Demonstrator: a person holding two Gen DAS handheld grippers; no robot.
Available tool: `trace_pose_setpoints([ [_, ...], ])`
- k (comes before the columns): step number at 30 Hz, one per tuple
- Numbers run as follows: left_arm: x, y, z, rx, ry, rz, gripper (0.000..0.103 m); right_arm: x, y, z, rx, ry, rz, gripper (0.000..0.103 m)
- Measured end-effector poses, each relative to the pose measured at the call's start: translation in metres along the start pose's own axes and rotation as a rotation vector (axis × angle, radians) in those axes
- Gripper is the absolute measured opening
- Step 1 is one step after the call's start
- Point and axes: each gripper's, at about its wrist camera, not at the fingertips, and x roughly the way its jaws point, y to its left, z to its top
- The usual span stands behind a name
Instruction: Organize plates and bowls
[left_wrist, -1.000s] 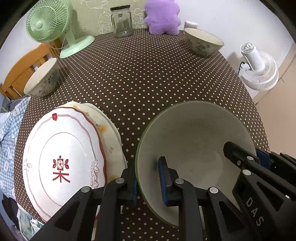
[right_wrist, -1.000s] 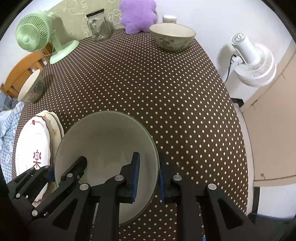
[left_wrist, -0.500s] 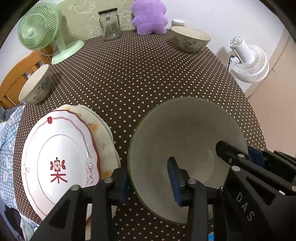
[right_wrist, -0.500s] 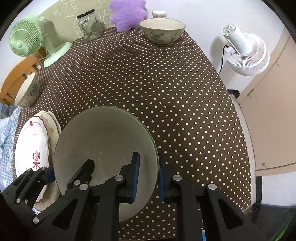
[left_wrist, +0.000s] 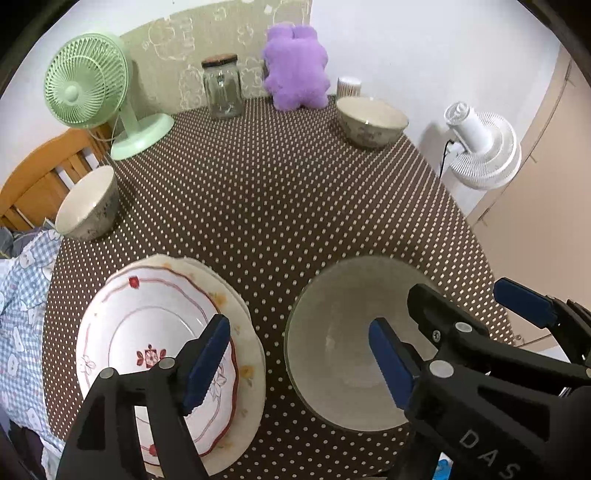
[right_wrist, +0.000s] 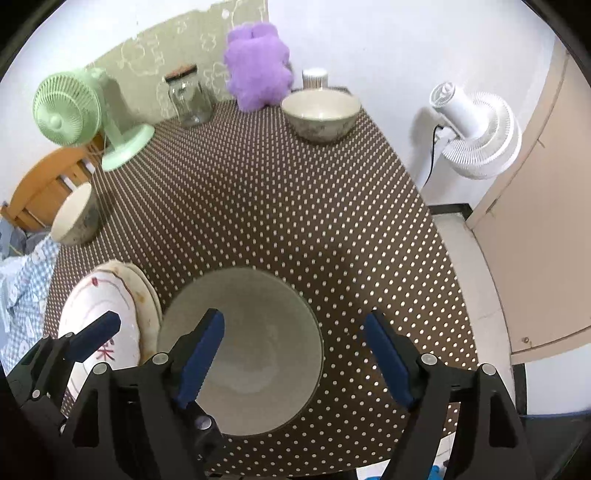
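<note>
Two grippers, left gripper (left_wrist: 299, 360) and right gripper (right_wrist: 293, 360), jaws just opened wide, nothing clamped. Big bowl (left_wrist: 347, 332) released near edge, right of plate stack (left_wrist: 147, 343). Next, likely: fetch far bowl (left_wrist: 371, 120).

Both grippers are pointing steeply downward side by side; the left gripper (left_wrist: 301, 356) and right gripper (right_wrist: 293, 352) have just been opening, fingers standing wide, gripping nothing
</note>
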Motion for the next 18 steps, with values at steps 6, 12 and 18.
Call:
trace_pose_setpoints([
  [6, -0.018, -0.005, 0.013, 0.013, -0.049, -0.016, 0.080, -0.022, -0.001, 0.011, 0.014, -0.058, 0.006, 0.082],
  [12, -0.028, -0.012, 0.029, 0.009, -0.088, -0.016, 0.080, -0.034, -0.006, 0.030, -0.013, -0.093, 0.011, 0.082],
  [18, -0.026, -0.023, 0.052, -0.022, -0.097, -0.001, 0.080, -0.031, -0.021, 0.058, -0.026, -0.095, 0.045, 0.082],
])
